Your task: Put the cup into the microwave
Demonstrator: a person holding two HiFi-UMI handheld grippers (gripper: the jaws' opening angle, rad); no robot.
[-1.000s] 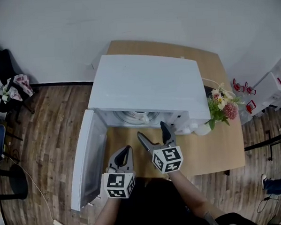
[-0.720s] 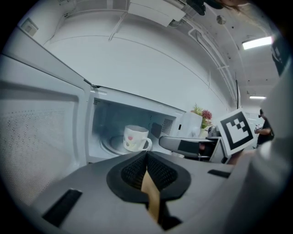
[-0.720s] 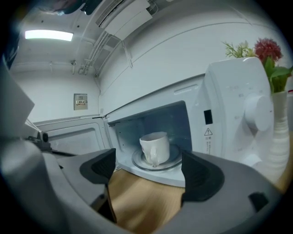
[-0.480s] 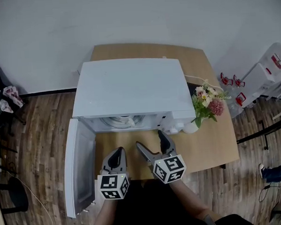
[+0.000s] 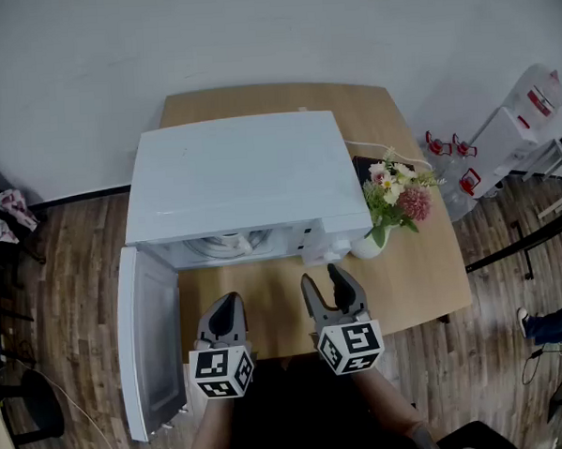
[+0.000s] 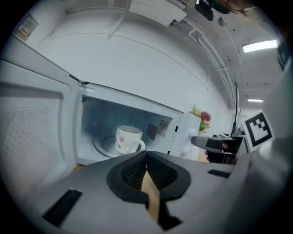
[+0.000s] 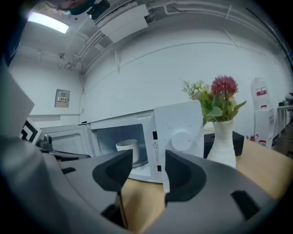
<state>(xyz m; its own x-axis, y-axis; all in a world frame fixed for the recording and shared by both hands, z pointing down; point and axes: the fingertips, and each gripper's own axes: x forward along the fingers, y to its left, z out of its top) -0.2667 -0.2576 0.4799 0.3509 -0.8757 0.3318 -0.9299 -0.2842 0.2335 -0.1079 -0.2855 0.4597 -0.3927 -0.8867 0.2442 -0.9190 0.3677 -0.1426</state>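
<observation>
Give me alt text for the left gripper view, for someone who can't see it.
A white cup stands on the turntable inside the open microwave, its door swung out at left. In the foreground the left claw is shut and empty; flowers show beyond the microwave.

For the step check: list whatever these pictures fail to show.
- Head view: the microwave roof hides nearly all of the cup.
- Head view: the flowers cover most of the black box.
- Right gripper view: the warning label print is too small to read.

White microwave [image 5: 241, 179] (door [image 5: 148, 343] open) sits on table [image 5: 425, 277].
</observation>
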